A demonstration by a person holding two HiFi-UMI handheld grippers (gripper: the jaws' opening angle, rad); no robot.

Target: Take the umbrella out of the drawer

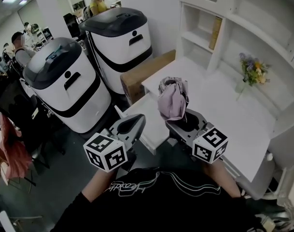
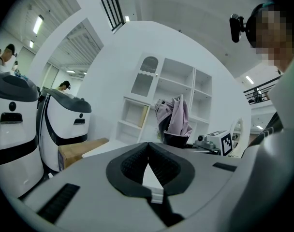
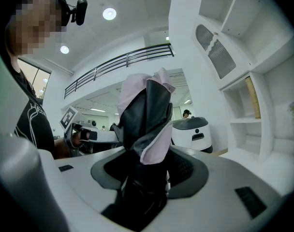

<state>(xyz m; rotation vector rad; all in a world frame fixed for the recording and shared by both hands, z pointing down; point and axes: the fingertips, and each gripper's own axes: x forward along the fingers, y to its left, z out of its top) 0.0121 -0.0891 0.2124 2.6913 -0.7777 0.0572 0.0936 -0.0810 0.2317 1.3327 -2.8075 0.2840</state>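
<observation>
A folded pink umbrella with a black lining (image 1: 172, 100) stands upright in my right gripper (image 1: 184, 121), which is shut on its black lower end, held above the white desk (image 1: 243, 124). In the right gripper view the umbrella (image 3: 146, 114) fills the space between the jaws. The left gripper (image 1: 136, 124) sits to its left, jaws shut and empty. From the left gripper view I see the umbrella (image 2: 174, 116) off to the right, beyond the closed fingertips (image 2: 148, 146). No drawer front is clearly visible.
Two large white and black rounded machines (image 1: 67, 83) (image 1: 120, 40) stand left of the desk, with a brown cardboard box (image 1: 146, 74) between them and it. White shelving (image 1: 219, 23) backs the desk; a small flower vase (image 1: 252, 71) stands on it. People sit at far left.
</observation>
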